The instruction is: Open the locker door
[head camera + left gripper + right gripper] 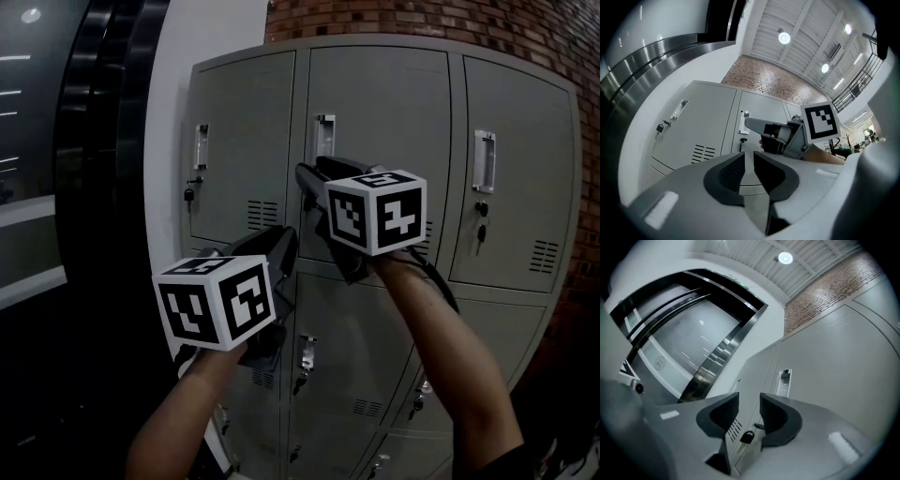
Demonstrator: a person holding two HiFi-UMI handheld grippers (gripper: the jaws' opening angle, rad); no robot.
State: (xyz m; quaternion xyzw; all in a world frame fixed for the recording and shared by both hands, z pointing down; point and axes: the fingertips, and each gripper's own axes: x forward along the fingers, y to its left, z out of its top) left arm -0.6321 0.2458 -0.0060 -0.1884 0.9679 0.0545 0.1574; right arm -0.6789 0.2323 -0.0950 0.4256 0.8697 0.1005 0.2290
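The grey middle locker door (375,103) in the top row looks closed, with its chrome handle (325,136) near its left edge. My right gripper (306,180) reaches up to that edge just below the handle. Its jaws stand open, and in the right gripper view (749,409) the handle (784,382) shows beyond them. A black-headed key (746,437) in the lock is seen through the gap, and the pads are not on it. My left gripper (284,246) hangs lower, apart from the doors. In the left gripper view (748,164) its jaws stand a narrow slit apart with nothing between them.
Locker doors to the left (239,141) and right (511,169) each carry a handle and a key. More lockers (347,375) fill the rows below. A white column (202,33) and dark glass (56,187) stand to the left. A brick wall (469,33) rises behind.
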